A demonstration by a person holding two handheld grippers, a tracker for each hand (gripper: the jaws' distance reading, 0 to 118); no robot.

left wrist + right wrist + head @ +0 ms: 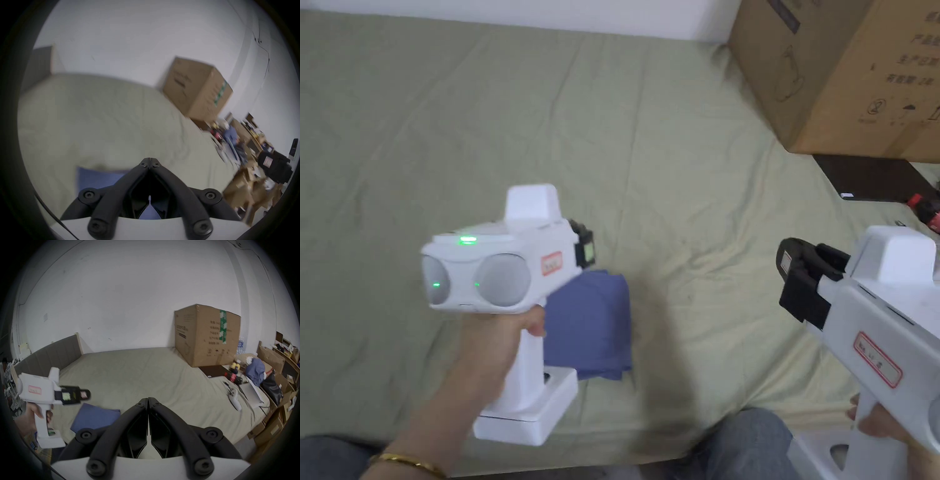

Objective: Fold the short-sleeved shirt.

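The blue short-sleeved shirt (590, 325) lies folded into a small rectangle on the green bed sheet, near the front edge. It also shows low in the left gripper view (97, 178) and the right gripper view (95, 417). My left gripper (584, 245) hangs in the air just above the shirt, jaws closed together with nothing between them (150, 160). My right gripper (794, 275) is raised off to the right of the shirt, jaws pressed together and empty (148, 400). The left gripper is seen from the side in the right gripper view (84, 394).
A big cardboard box (844, 69) stands at the bed's back right corner, with a dark flat item (872, 178) and a red object (925, 209) in front of it. The green sheet (487, 125) stretches wide to the left and back. My knees (750, 444) are at the front edge.
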